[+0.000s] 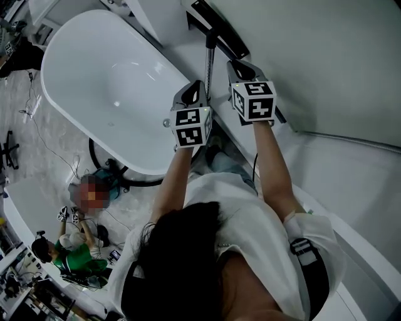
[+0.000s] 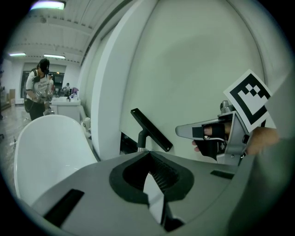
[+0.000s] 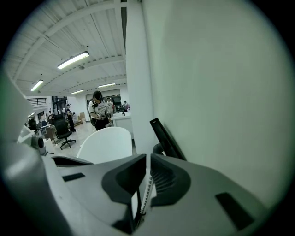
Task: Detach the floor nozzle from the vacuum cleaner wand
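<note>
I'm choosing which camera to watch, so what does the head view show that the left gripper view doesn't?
Only the head view: the left gripper from outside, with its marker cube, and the person's arms. Only the left gripper view: ceiling lights and that gripper's shut jaws close up. Both: the black floor nozzle, the white bathtub and the right gripper.

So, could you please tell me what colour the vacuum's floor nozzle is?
The floor nozzle is black, clearest in the left gripper view.
</note>
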